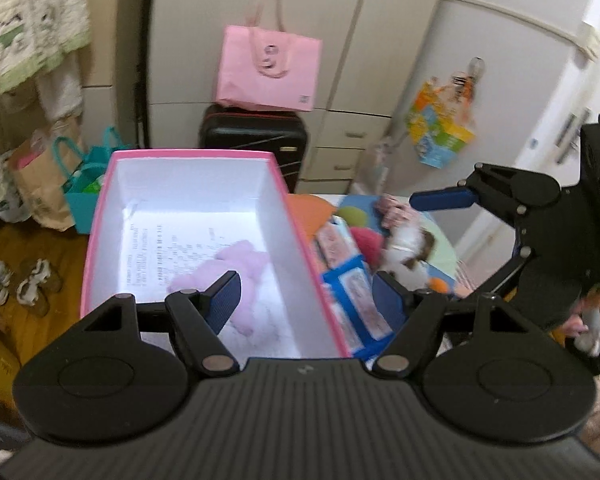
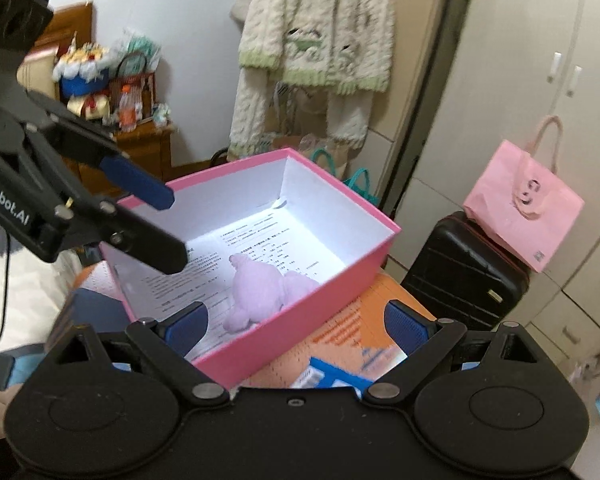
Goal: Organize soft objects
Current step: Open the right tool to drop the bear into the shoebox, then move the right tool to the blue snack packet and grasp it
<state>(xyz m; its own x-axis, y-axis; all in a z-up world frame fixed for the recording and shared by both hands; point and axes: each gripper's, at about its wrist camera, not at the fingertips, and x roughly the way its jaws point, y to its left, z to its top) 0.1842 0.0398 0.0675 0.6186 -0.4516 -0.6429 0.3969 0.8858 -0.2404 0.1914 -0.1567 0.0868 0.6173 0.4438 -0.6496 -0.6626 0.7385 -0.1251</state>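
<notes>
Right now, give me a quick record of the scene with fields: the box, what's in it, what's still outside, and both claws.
box: pink box, white inside, lid off
in box: lilac plush toy lying on a printed sheet
outside box: brown and white plush toy and colourful balls to the box's right in the left wrist view
left claw: open, empty, above the box's near end
right claw: open, empty, straddling the box's near wall
background: pink bag on a black suitcase

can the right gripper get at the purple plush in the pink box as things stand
Probably yes. The box is open-topped, the purple plush lies uncovered on the printed sheet, and the right gripper is open and empty. The left gripper hovers nearby.
</notes>
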